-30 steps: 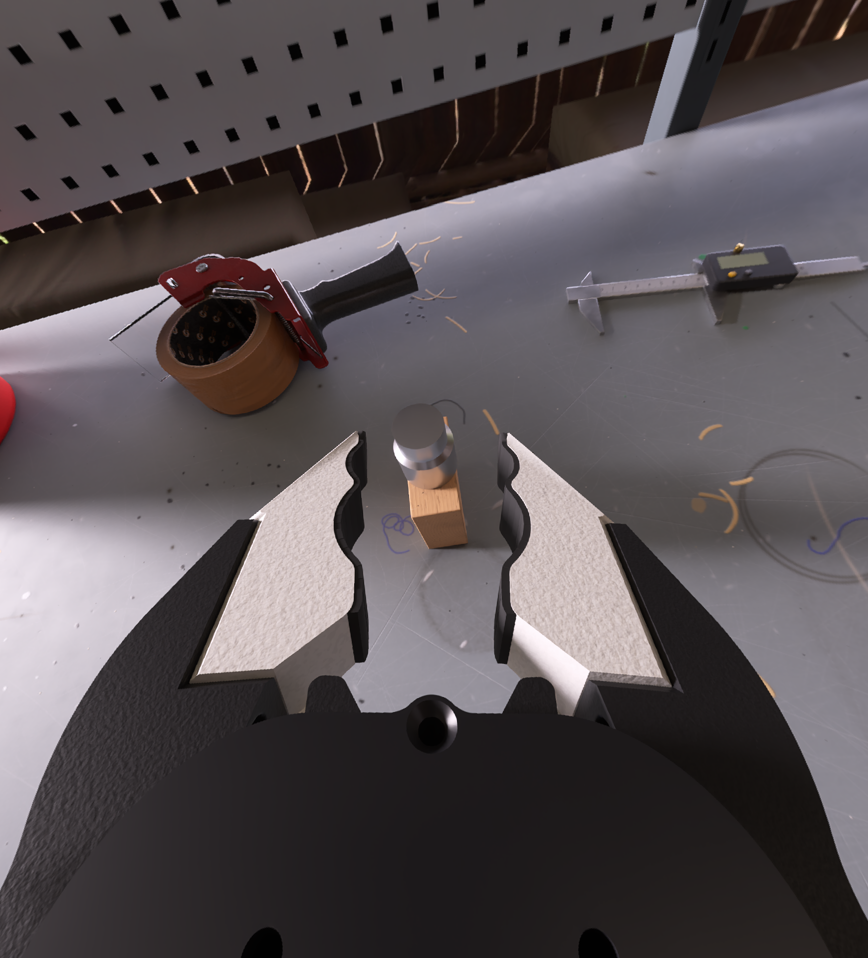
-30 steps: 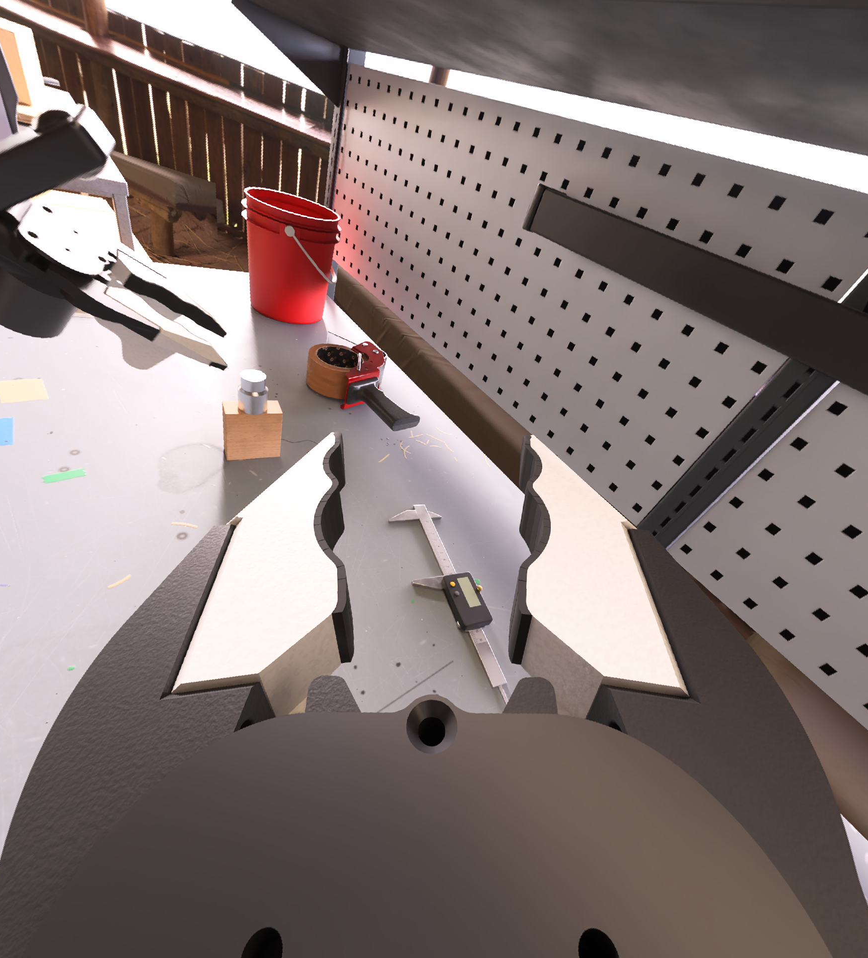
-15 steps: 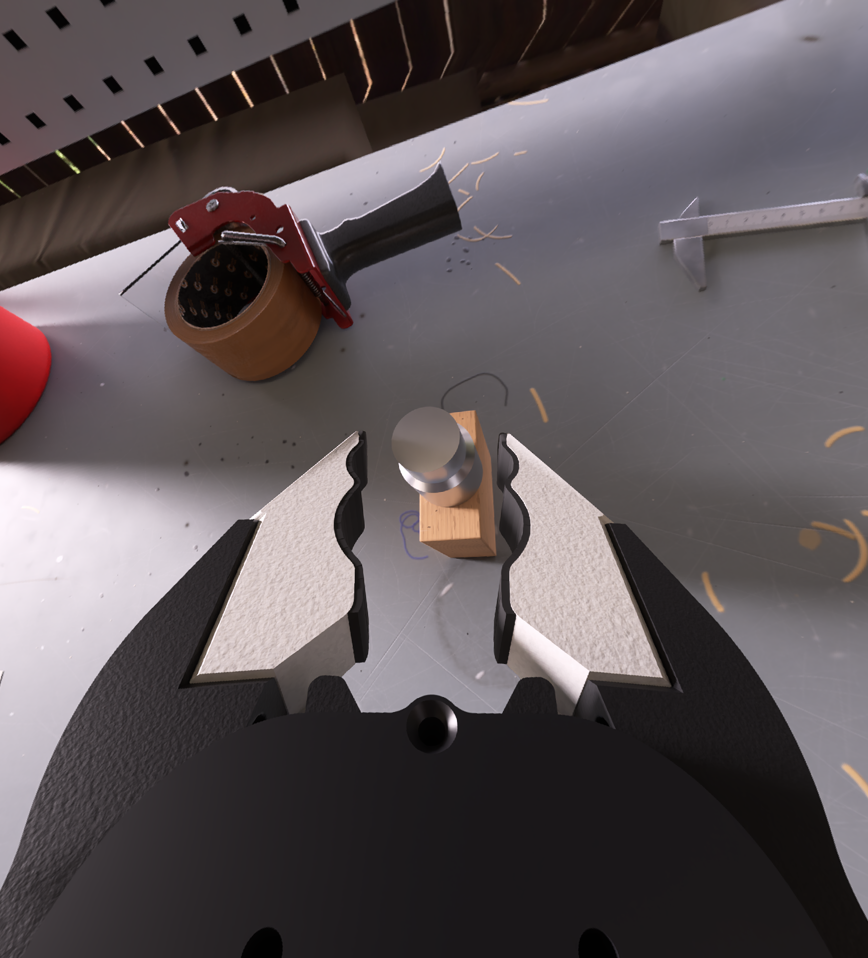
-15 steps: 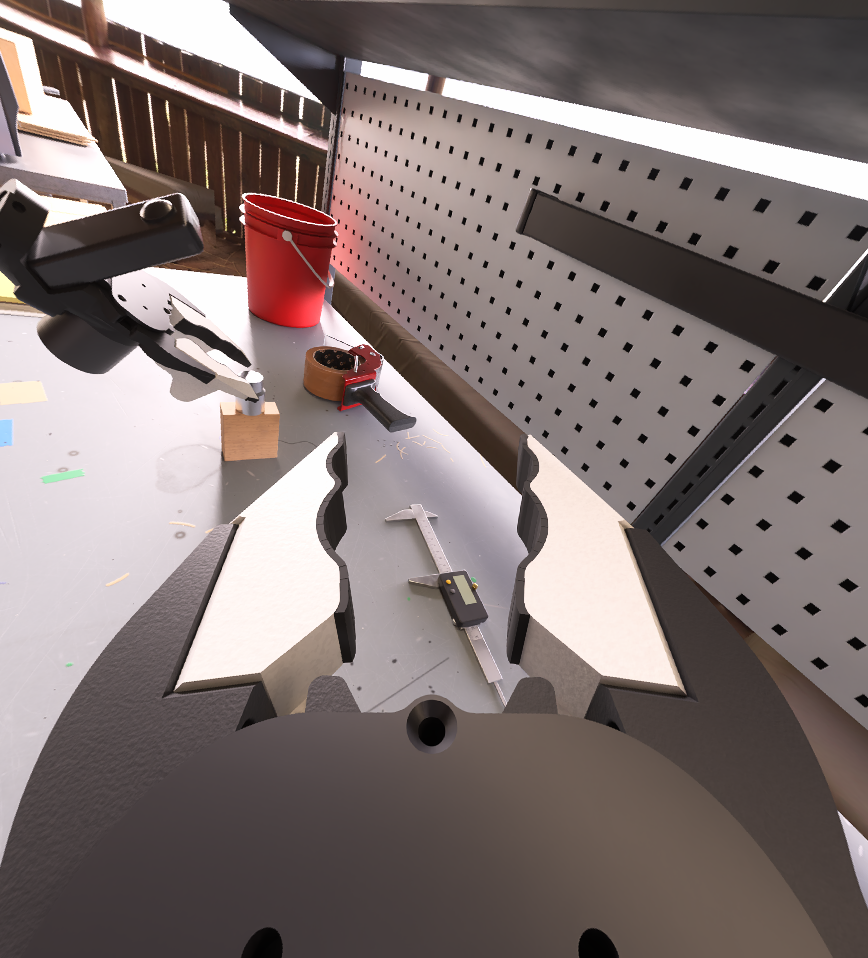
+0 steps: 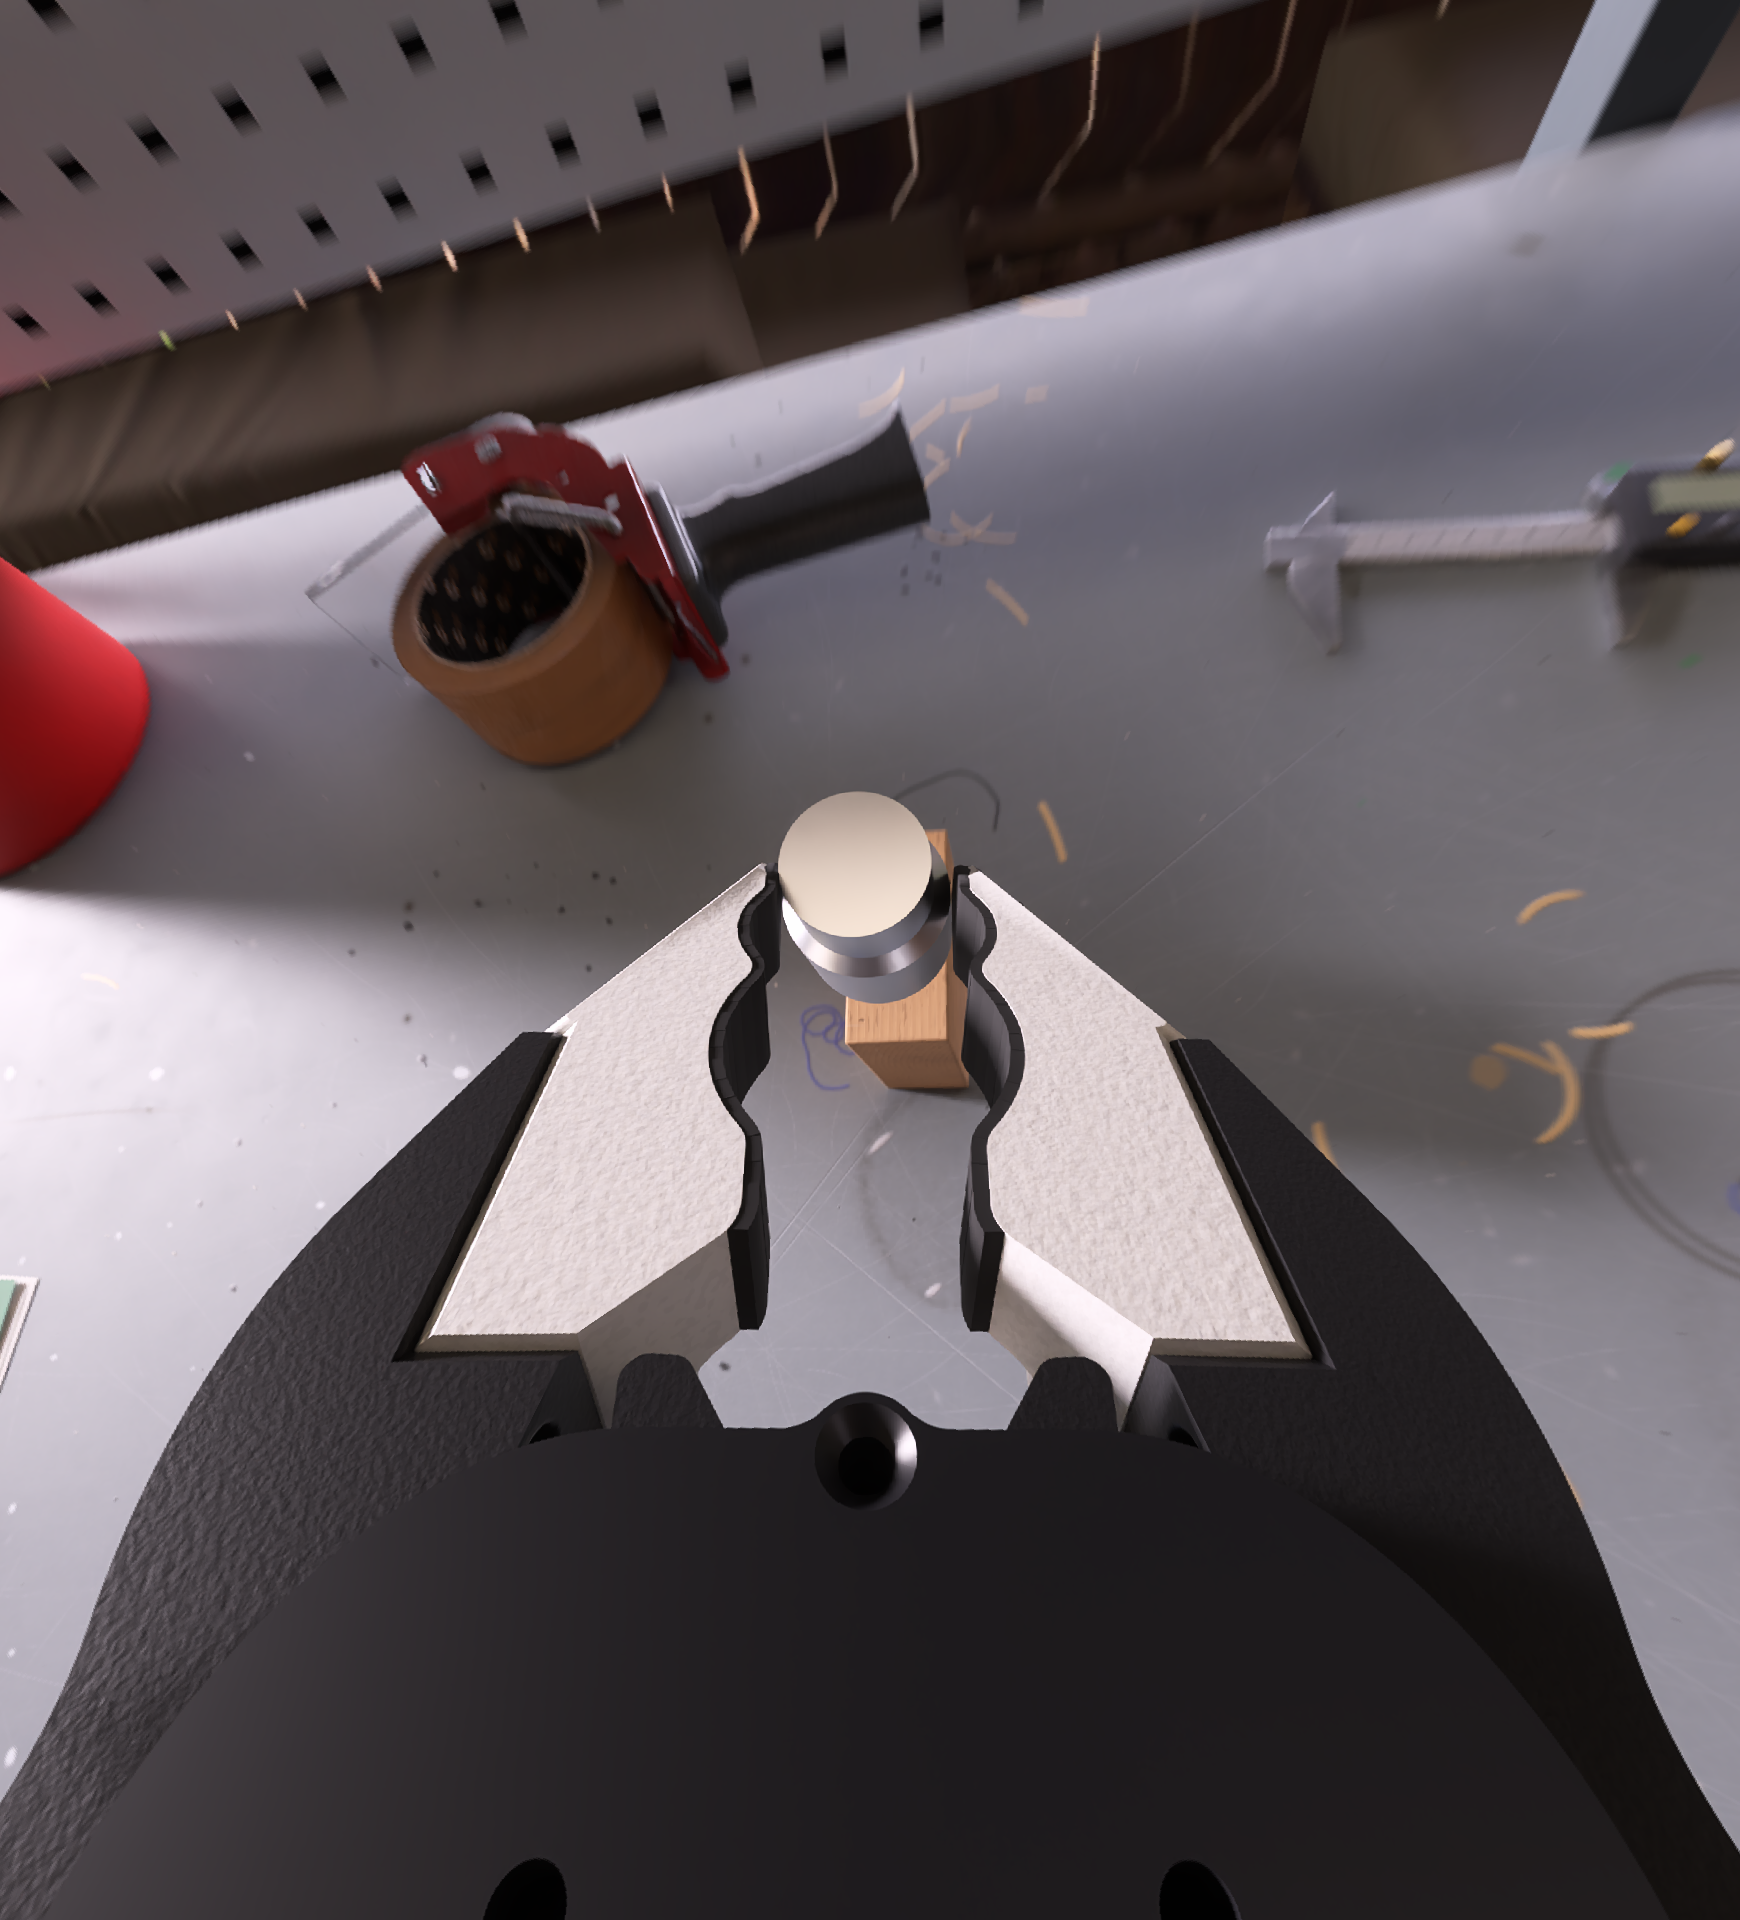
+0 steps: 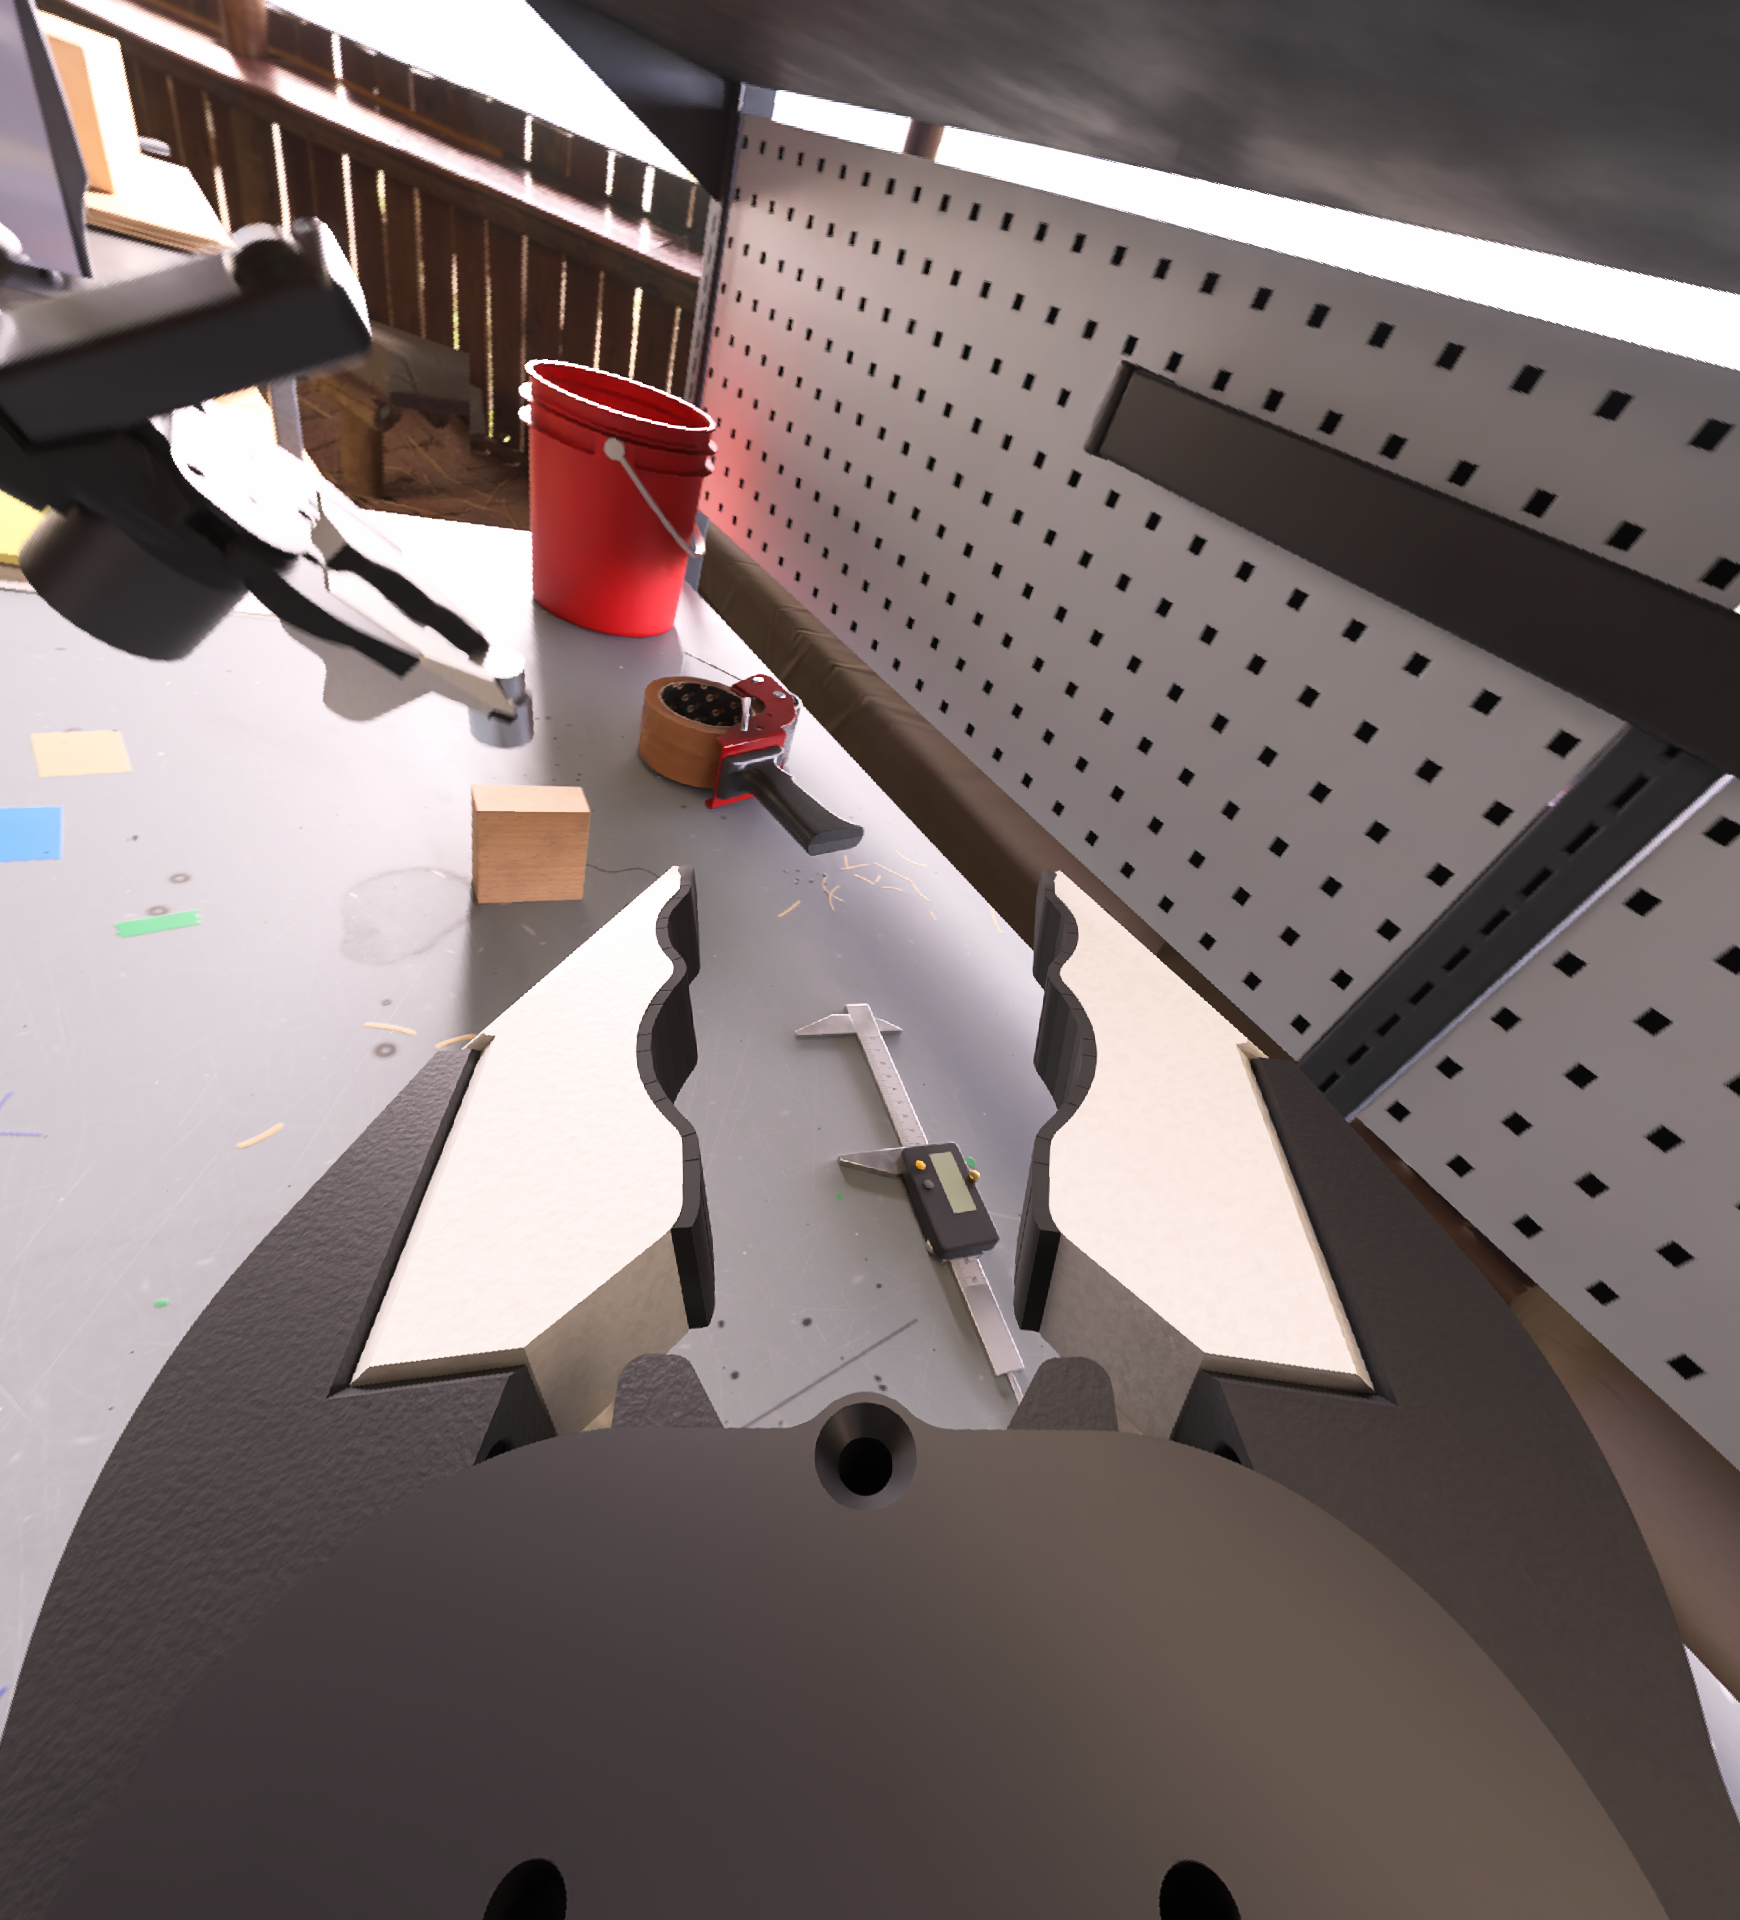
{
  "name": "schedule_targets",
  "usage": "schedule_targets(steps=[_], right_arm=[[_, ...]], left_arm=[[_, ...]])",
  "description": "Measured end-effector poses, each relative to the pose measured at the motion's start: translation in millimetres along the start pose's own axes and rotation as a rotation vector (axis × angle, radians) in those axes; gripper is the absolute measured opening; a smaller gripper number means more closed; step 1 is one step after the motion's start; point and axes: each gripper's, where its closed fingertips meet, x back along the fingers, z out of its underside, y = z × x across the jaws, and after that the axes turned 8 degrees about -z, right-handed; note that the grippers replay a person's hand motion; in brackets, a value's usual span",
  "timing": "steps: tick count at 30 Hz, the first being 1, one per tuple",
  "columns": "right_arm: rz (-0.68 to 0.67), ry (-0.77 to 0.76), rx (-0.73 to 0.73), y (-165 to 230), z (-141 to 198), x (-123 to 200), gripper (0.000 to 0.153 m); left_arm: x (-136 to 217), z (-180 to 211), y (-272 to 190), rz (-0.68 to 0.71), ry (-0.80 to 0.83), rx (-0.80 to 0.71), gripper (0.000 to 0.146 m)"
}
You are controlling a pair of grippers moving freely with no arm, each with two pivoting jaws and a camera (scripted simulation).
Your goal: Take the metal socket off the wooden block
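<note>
My left gripper is shut on the metal socket, a short silver cylinder, and holds it in the air above the wooden block. In the right wrist view the left gripper holds the socket clear of the block, which stands bare on the grey bench. My right gripper is open and empty, hovering over the bench near the pegboard, apart from the block.
A tape dispenser with a brown roll lies behind the block. A red bucket stands at the far left. A digital caliper lies under the right gripper. The pegboard wall bounds the bench. Wood shavings are scattered about.
My left gripper closed on the socket and lifted it off the block, which stayed on the bench. The right gripper has barely moved.
</note>
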Motion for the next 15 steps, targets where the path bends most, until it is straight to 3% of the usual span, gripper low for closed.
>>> schedule_targets(steps=[8,15], right_arm=[[-0.139,-0.028,0.021,28,-6,-18,0.065],[-0.333,-0.162,-0.034,60,-21,-38,0.07]], left_arm=[[85,-61,5,0.085,-0.381,0.116,0.033],[158,-111,-18,0.51,-0.842,0.315,0.033]])
